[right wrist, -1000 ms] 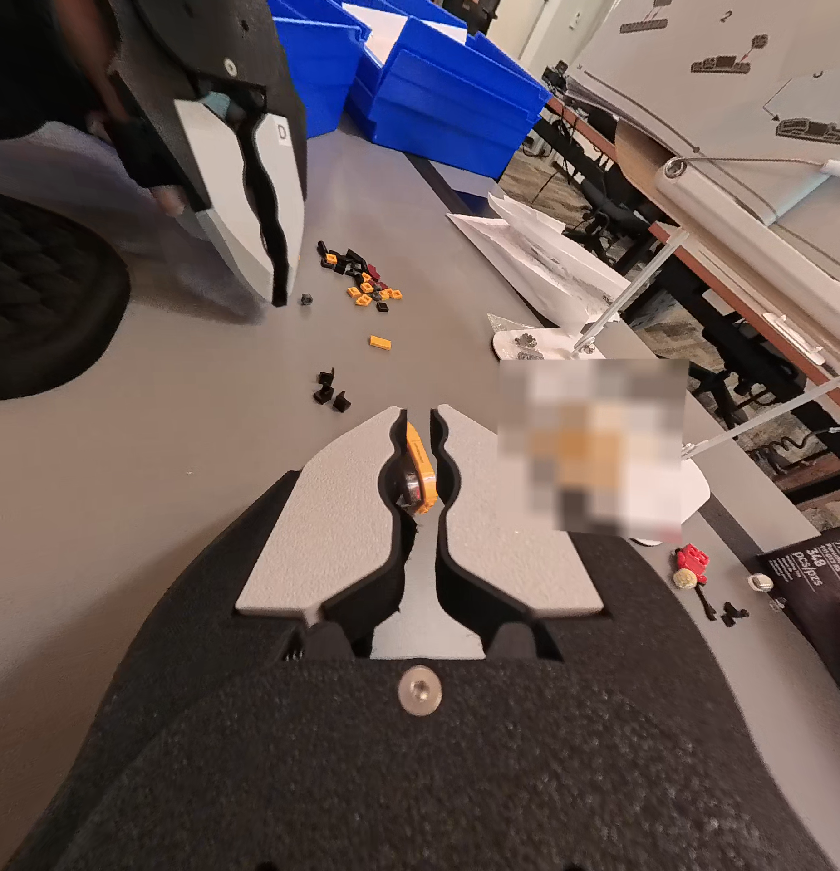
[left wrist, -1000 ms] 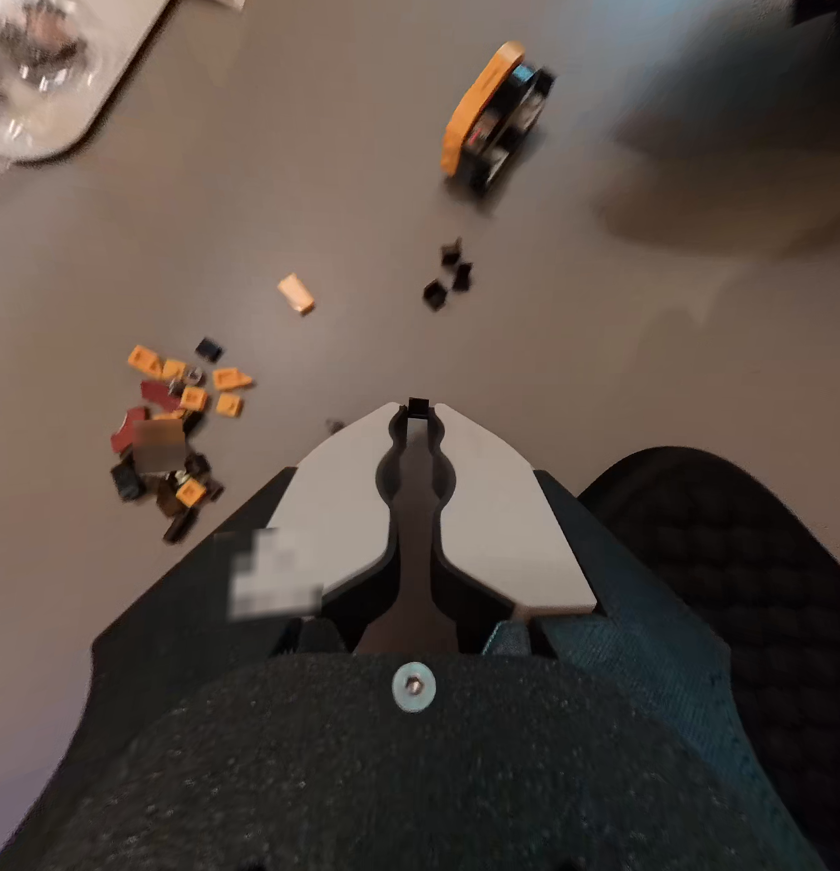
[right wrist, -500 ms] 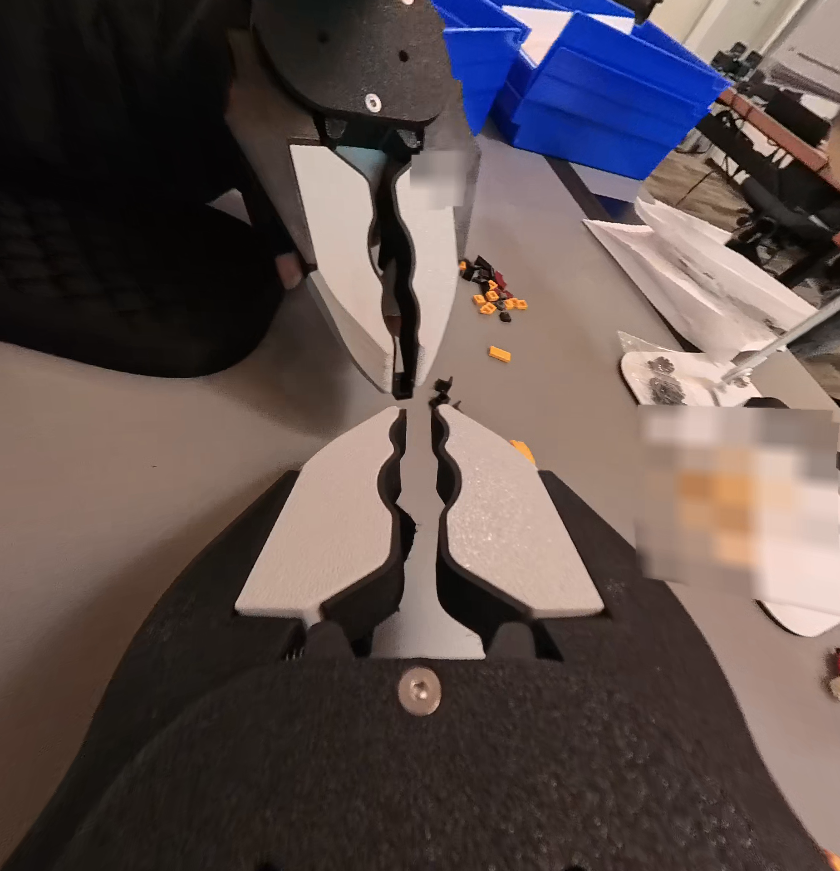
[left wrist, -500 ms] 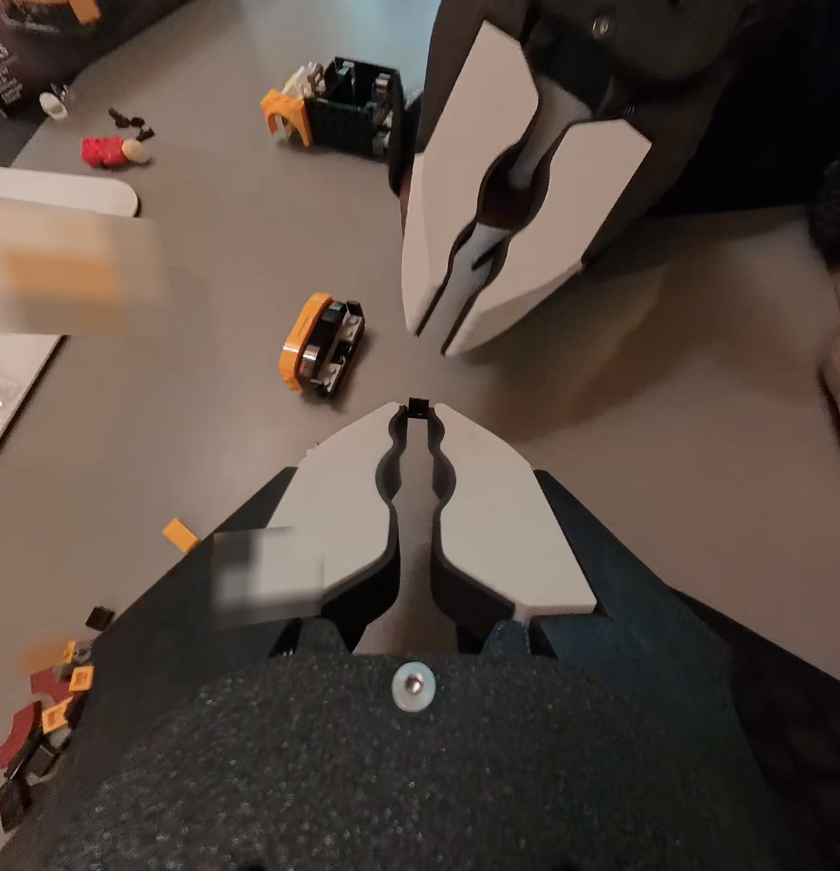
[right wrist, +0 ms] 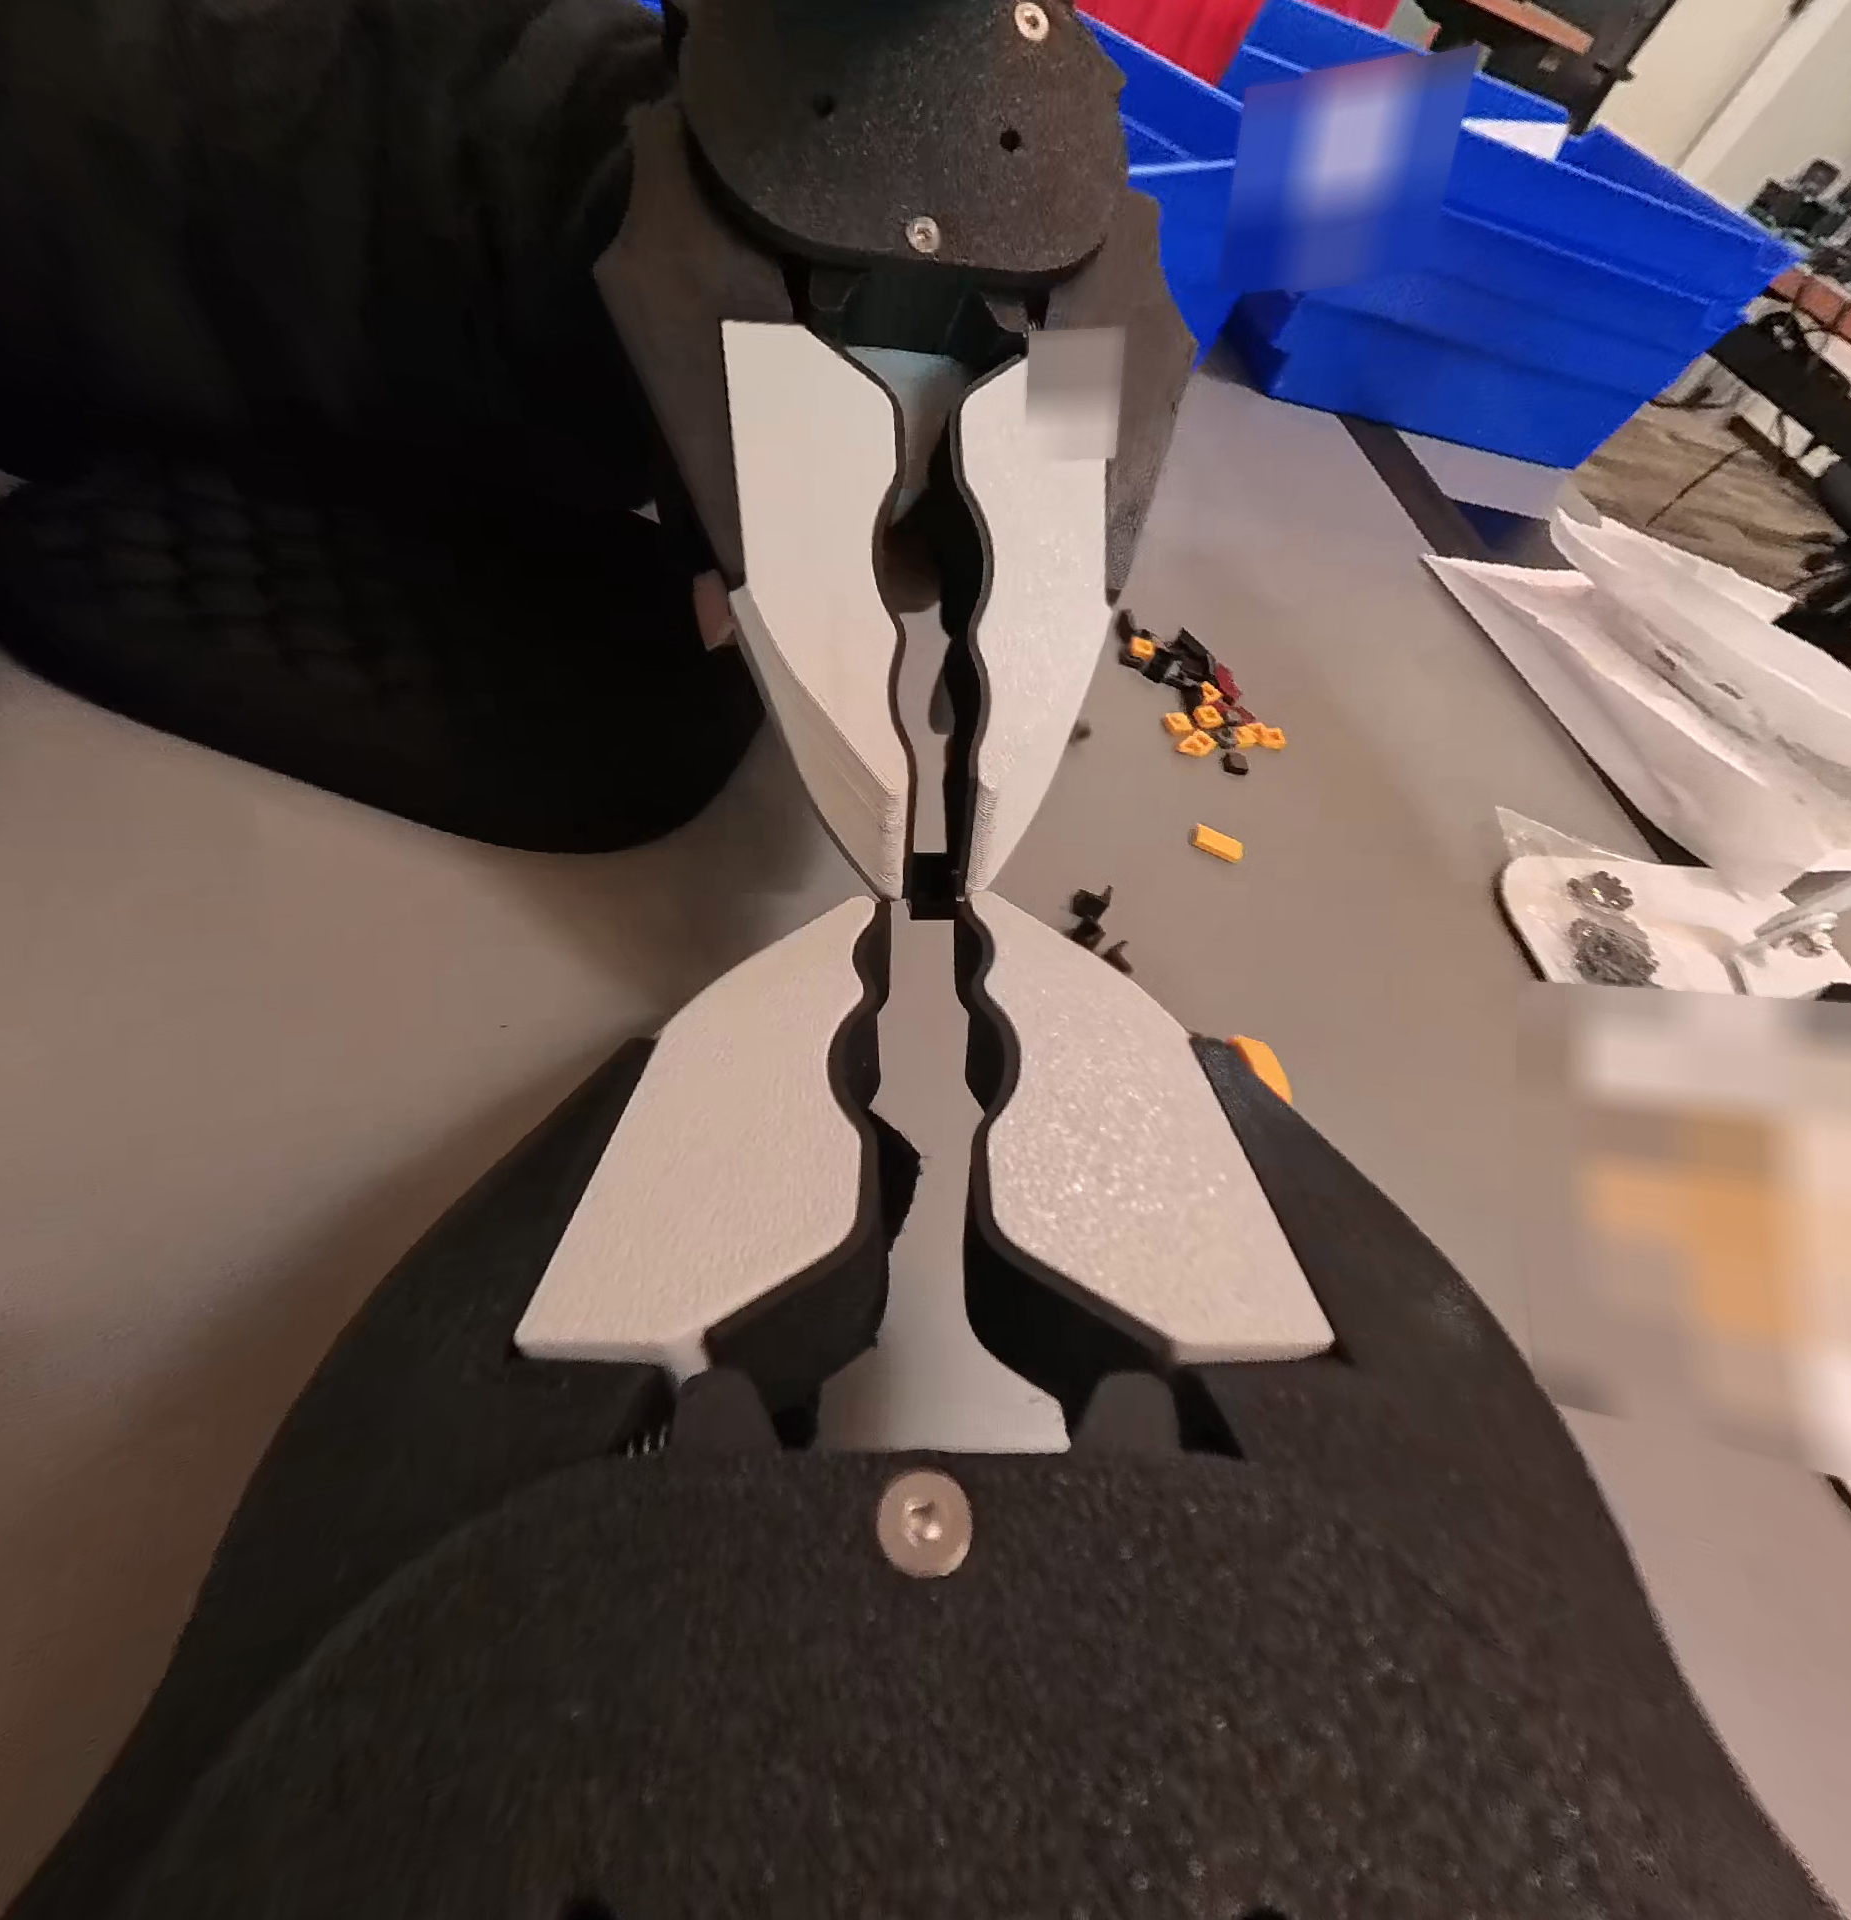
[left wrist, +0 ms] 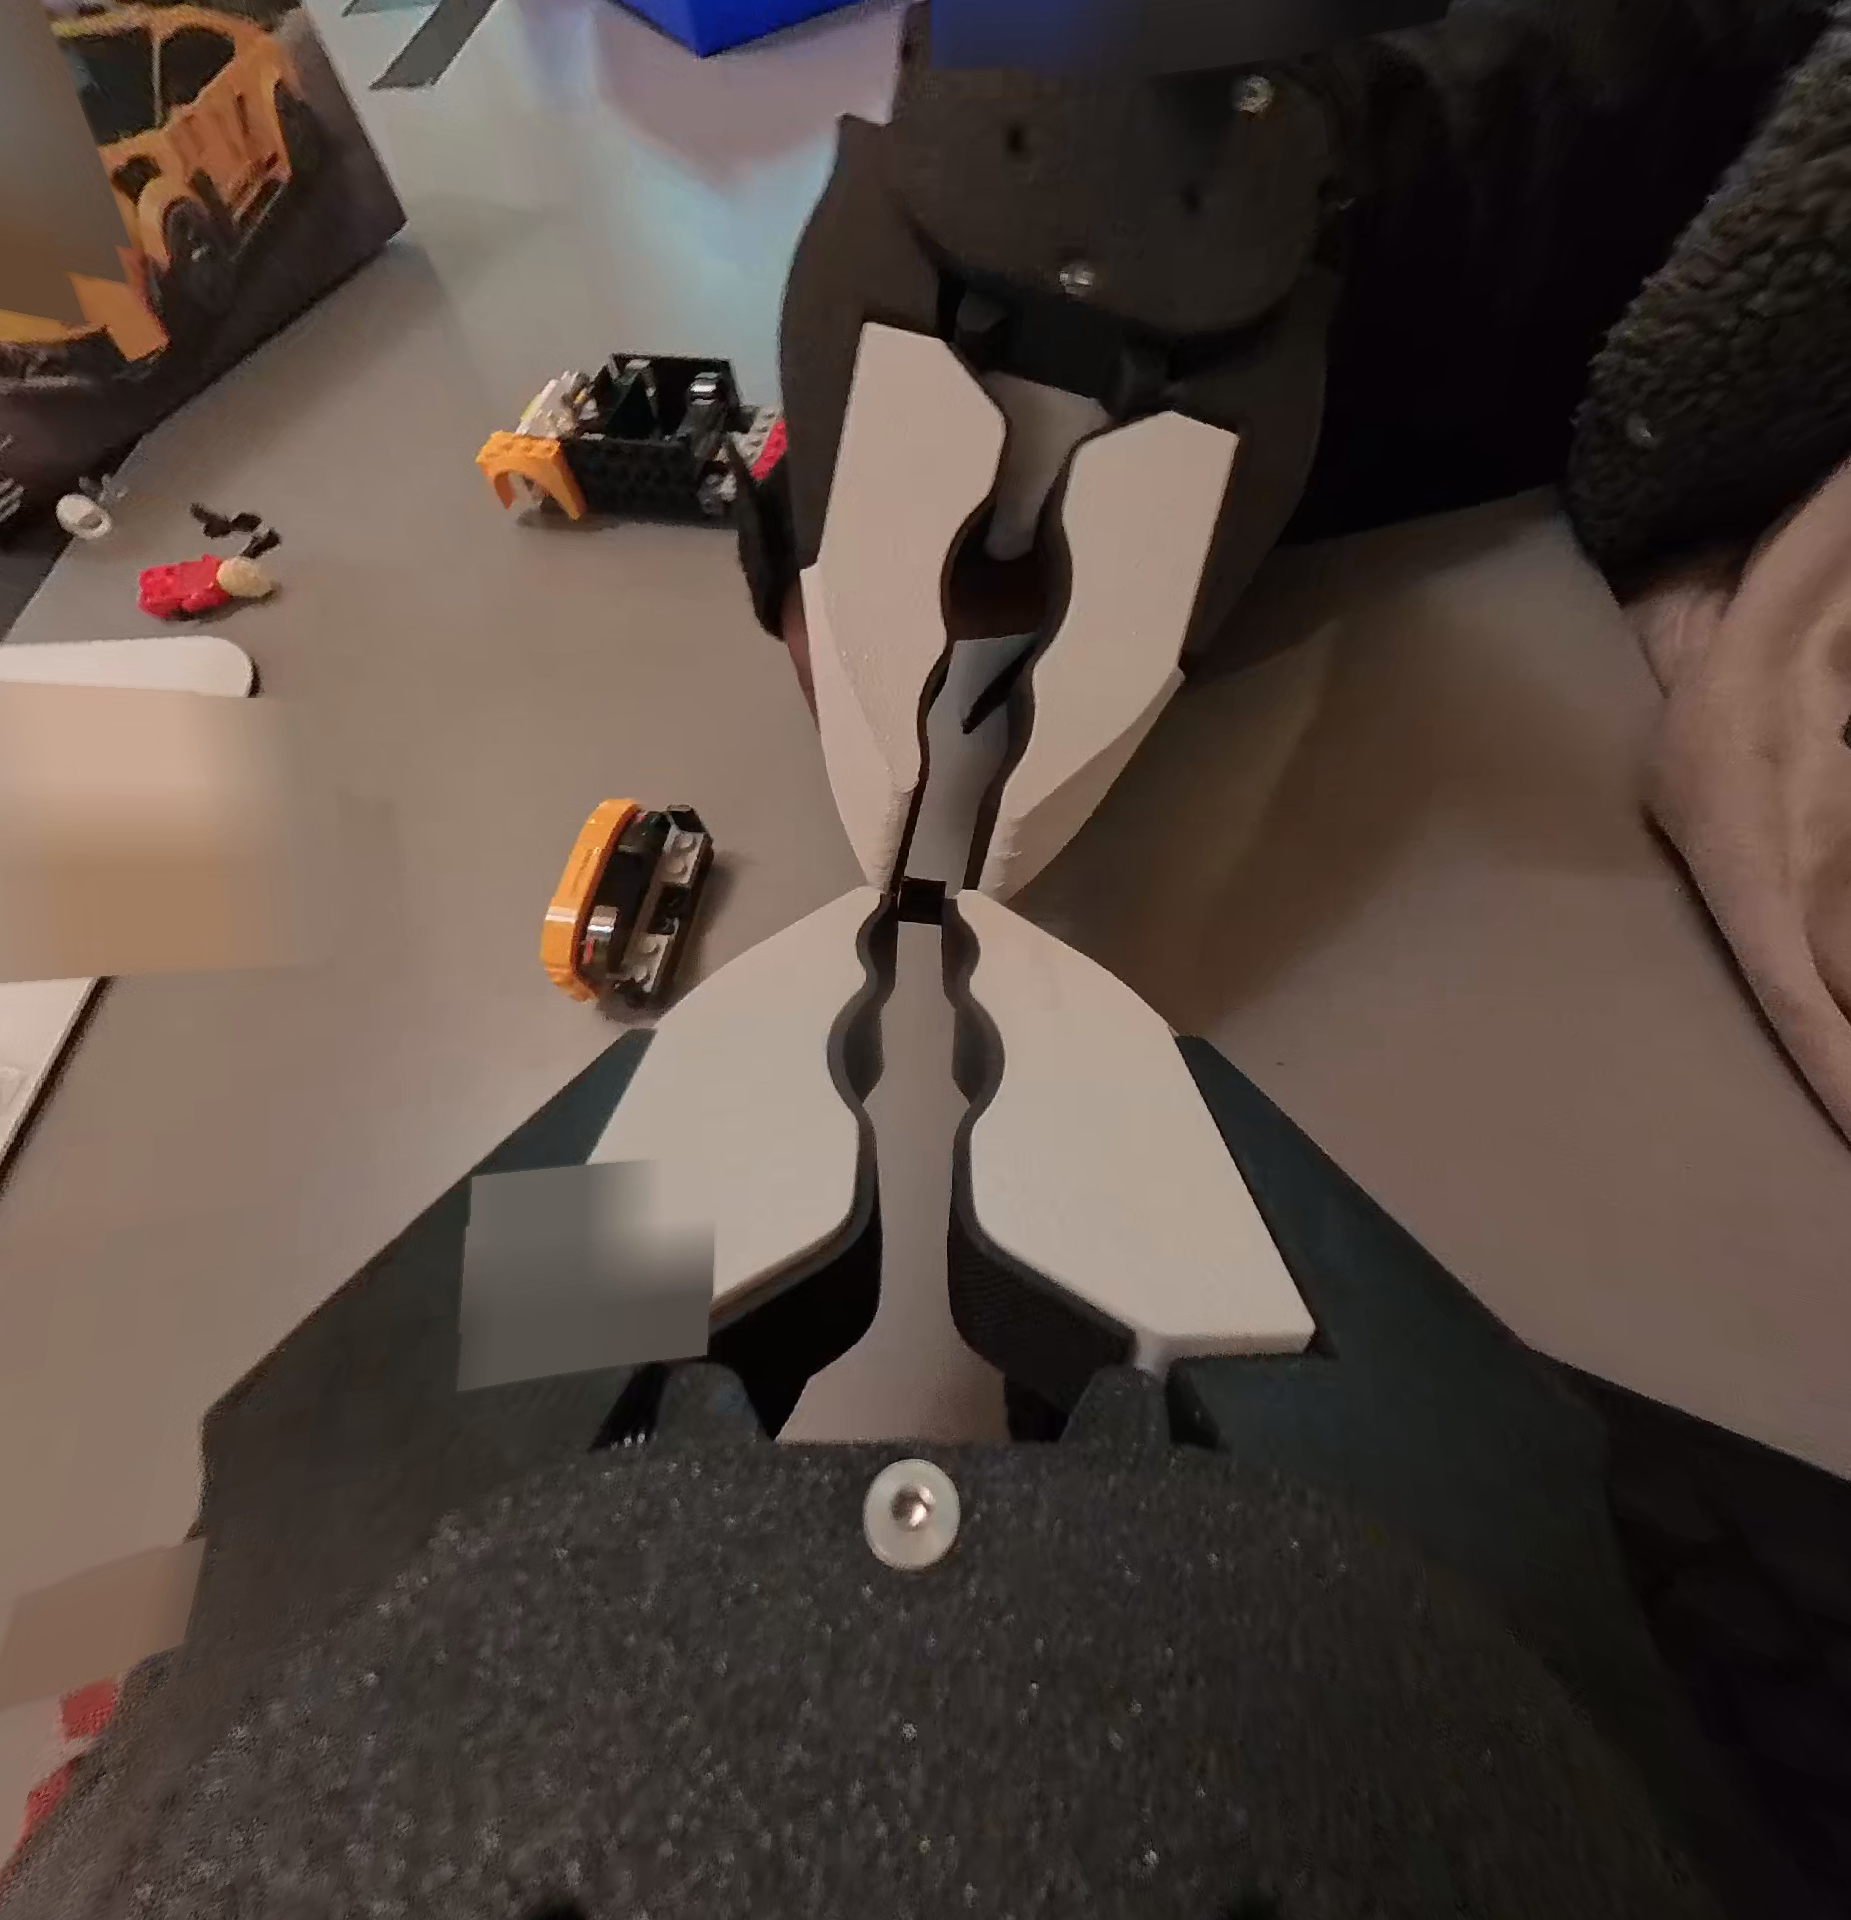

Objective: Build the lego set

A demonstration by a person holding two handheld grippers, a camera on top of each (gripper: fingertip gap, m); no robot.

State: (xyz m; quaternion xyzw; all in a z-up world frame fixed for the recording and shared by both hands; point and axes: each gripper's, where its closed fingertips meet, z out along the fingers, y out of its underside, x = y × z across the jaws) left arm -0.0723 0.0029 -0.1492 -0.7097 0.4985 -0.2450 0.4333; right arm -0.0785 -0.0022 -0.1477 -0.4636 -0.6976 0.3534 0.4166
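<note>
My left gripper [left wrist: 919, 914] is shut on a small black lego piece [left wrist: 921, 899] held at its fingertips above the grey table [left wrist: 1368, 935]. My right gripper [left wrist: 942, 878] faces it tip to tip, its jaws a narrow gap apart, empty, at the piece's far end. In the right wrist view the right gripper [right wrist: 926, 914] sits just below the left gripper [right wrist: 931, 878] and the black piece [right wrist: 929, 881]. An orange and black sub-assembly [left wrist: 625, 904] lies on the table left of the tips. The black car chassis [left wrist: 635, 436] with an orange arch stands farther back.
A pile of small orange, black and dark red pieces [right wrist: 1212, 717], an orange tile [right wrist: 1217, 842] and three black bits [right wrist: 1097, 920] lie to the right. Blue bins [right wrist: 1472, 312], paper sheets [right wrist: 1679, 675], the set's box [left wrist: 173, 229] and a red piece [left wrist: 183, 587] edge the table. Left and right tips are no more than a few centimetres apart. Both grippers' tips are roughly 15 cm from the orange tile [right wrist: 1217, 842].
My right gripper has let go of the orange sub-assembly, which now lies on the table. Both grippers have swung to face each other and closed in until their tips meet at the black piece.
</note>
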